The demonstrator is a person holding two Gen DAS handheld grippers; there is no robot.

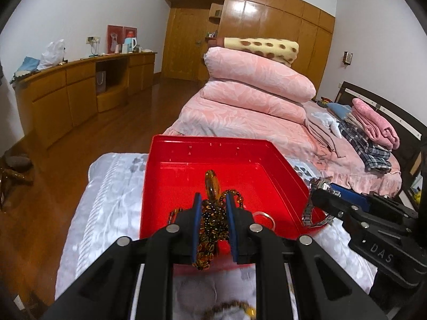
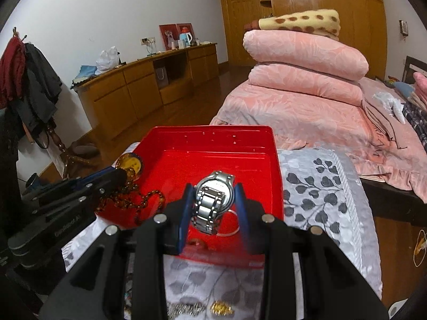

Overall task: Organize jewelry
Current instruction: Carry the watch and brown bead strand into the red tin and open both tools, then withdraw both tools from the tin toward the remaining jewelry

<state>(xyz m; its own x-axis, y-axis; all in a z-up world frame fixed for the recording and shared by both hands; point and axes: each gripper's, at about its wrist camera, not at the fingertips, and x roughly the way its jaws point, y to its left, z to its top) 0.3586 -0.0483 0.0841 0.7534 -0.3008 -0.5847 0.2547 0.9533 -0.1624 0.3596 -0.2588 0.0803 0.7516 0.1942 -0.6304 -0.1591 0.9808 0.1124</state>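
A red tray (image 1: 213, 149) (image 2: 208, 138) sits on a grey leaf-patterned cloth. My left gripper (image 1: 213, 200) is shut on an amber bead necklace (image 1: 210, 221) and holds it over the tray's near side; its amber pendant (image 2: 130, 164) shows in the right wrist view. My right gripper (image 2: 213, 189) is shut on a silver metal watch (image 2: 213, 200) over the tray's near right part; the watch also shows in the left wrist view (image 1: 311, 208). A thin silver ring (image 1: 264, 217) lies in the tray.
More jewelry (image 2: 202, 308) lies on the grey cloth (image 2: 320, 186) in front of the tray. A bed with stacked pink quilts (image 1: 253, 85) stands behind. A wooden sideboard (image 1: 80, 88) runs along the left wall. A coat stand (image 2: 29, 80) is at far left.
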